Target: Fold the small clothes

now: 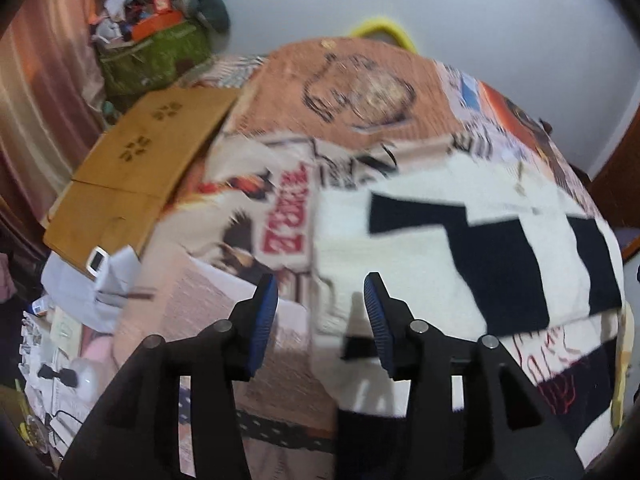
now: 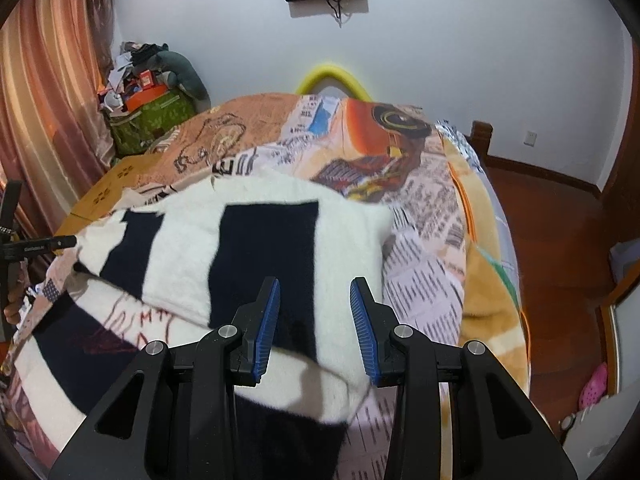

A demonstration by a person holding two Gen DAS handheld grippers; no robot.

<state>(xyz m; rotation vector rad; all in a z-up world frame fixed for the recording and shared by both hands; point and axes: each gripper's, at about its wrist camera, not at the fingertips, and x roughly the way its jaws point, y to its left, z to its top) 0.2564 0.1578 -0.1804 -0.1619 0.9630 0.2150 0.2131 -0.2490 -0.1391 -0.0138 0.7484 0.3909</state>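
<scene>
Left gripper (image 1: 321,286): jaws spread wide apart, blue ribbed pads (image 1: 267,322) facing each other, nothing between them, fingers pointing forward and downward. Right gripper (image 2: 315,290): jaws likewise parted with a clear gap, blue pads (image 2: 266,328) facing inward, gripping nothing, angled forward and downward.

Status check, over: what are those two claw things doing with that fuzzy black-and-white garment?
Left gripper open, empty. Right gripper open, empty, over the black-and-white garment. Garment lies on the printed bedspread, partly folded. Nothing in the way.
</scene>
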